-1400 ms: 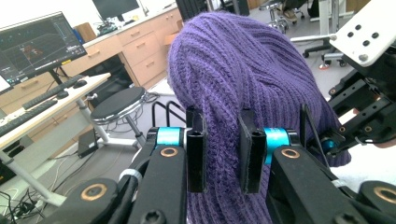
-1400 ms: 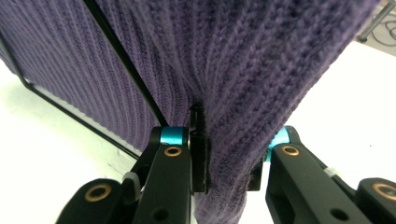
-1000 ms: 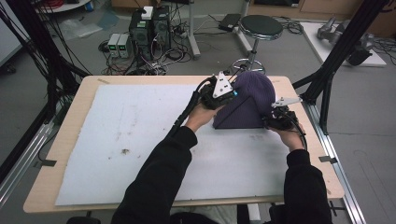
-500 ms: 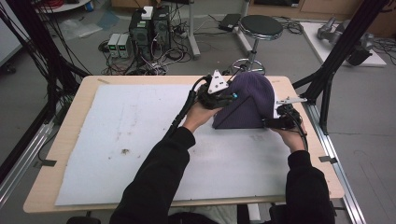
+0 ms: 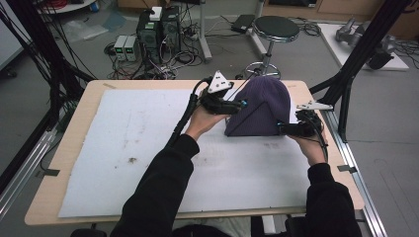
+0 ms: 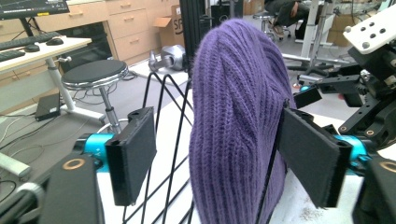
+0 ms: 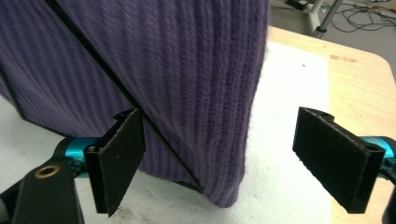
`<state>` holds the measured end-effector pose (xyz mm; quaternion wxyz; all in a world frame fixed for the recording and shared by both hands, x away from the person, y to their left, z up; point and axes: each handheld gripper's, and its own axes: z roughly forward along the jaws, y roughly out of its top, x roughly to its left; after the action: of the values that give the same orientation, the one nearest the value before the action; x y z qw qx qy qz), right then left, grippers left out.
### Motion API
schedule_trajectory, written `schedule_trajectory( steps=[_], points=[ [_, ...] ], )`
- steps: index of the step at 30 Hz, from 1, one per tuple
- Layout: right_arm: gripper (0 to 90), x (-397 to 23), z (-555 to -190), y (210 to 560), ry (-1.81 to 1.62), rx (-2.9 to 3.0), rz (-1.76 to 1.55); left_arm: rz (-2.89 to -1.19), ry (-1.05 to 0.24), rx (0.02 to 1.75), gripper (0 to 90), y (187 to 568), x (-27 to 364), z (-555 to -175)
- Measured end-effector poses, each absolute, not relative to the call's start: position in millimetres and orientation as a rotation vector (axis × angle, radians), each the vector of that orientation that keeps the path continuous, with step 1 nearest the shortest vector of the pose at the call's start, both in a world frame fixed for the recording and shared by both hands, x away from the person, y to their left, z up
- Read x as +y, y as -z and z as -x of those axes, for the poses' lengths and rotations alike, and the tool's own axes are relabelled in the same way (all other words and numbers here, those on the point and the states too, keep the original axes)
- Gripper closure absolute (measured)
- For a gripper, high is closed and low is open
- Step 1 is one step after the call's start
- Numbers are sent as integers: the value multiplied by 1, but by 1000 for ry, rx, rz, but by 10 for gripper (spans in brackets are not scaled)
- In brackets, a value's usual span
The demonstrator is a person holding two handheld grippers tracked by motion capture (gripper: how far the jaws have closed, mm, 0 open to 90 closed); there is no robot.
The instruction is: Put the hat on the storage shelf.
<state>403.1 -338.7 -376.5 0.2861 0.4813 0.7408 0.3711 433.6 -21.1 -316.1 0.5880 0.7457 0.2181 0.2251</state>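
High view: a purple knitted beanie stands stretched over a black wire frame on the white mat covering the wooden table, toward its far right part. The left tongs sit at the beanie's left side and the right tongs at its lower right corner, each held in a hand with a black sleeve. A black stool stands on the floor beyond the table. Left gripper view: the left tongs have just been opening, and their pads now stand apart with the beanie between them; the right-hand pad lies close against the knit, the left-hand pad clear of it, with the frame's wires in the gap. Right gripper view: the right tongs have likewise just been opening and stand wide apart, the beanie's lower corner between them, with neither pad pressing on it; the frame crosses the knit diagonally.
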Motion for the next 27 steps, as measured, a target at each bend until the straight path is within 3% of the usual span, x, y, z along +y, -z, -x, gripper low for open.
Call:
schedule_trajectory(
  steps=[8,27],
  points=[
    [152,-331,-390,366,-1027,1880,-1294,-1740,-524,526,197,314,-3,-425],
    [122,-317,-375,363,-1139,1786,-1332,-1714,-630,597,168,310,56,-402]
  ],
)
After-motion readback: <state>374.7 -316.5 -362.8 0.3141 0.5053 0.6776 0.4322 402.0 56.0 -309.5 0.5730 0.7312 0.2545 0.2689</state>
